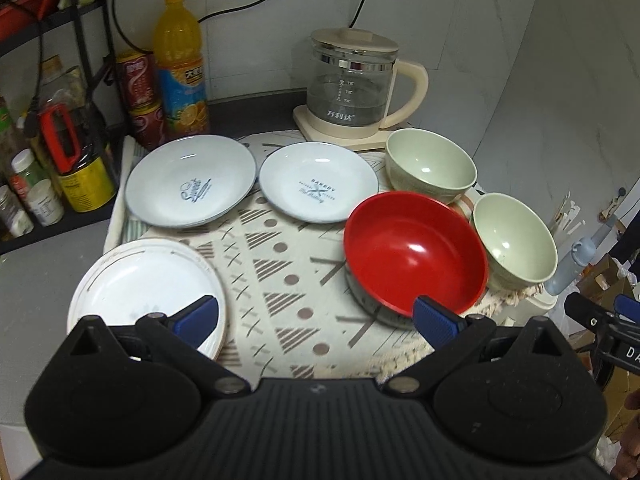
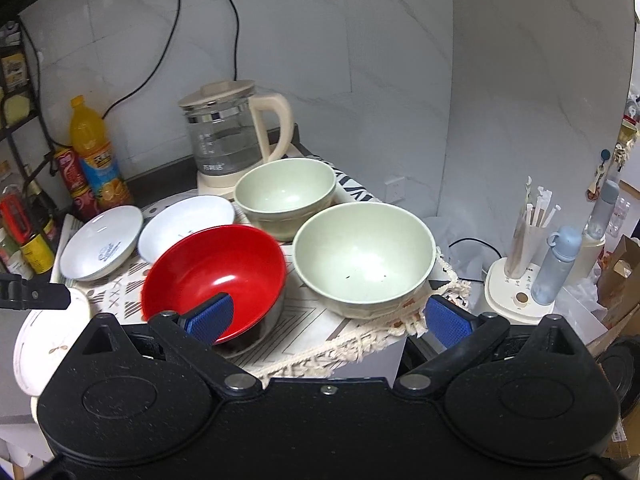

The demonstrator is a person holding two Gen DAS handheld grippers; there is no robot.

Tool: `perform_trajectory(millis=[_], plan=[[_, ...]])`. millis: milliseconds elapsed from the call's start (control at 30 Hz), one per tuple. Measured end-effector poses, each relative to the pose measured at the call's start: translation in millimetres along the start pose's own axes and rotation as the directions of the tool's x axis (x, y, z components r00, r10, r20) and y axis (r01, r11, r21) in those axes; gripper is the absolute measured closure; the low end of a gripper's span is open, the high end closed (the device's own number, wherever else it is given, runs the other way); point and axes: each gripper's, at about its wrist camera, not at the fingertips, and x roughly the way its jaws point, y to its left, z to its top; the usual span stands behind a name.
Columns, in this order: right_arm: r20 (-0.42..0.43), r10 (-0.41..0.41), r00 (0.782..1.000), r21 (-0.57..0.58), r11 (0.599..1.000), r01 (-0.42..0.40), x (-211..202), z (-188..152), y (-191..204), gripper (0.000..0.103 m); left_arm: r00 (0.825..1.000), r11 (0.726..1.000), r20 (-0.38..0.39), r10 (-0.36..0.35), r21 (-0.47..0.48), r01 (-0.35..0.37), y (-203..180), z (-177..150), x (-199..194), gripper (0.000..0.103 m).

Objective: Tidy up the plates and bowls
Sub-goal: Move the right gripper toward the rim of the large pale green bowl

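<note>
On a patterned cloth [image 1: 288,280] lie two pale blue plates, one at the back left [image 1: 190,180] and one beside it [image 1: 318,187], and a white plate [image 1: 146,284] at the front left. A red bowl [image 1: 414,250] sits on a dark bowl, with two green bowls, one behind it [image 1: 430,164] and one to its right [image 1: 514,240]. My left gripper [image 1: 316,322] is open and empty above the cloth's front. My right gripper [image 2: 330,318] is open and empty, just in front of the red bowl [image 2: 216,272] and the near green bowl [image 2: 364,256].
A glass kettle [image 1: 354,84] stands at the back on its base. An orange juice bottle [image 1: 180,68], red cans [image 1: 138,80] and jars on a rack stand at the left. A blue bottle [image 2: 560,264] and a chopstick holder [image 2: 528,232] stand right of the cloth.
</note>
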Motion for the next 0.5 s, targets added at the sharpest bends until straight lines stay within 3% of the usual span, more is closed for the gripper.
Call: perform_trajectory(millis=[500], plan=[[-0.024, 0.013, 1.0, 0.05, 0.999, -0.011, 40, 17, -39, 0.0, 0.998, 0.999, -0.032, -0.053, 0.009, 0.054, -39, 39, 45, 0.001]])
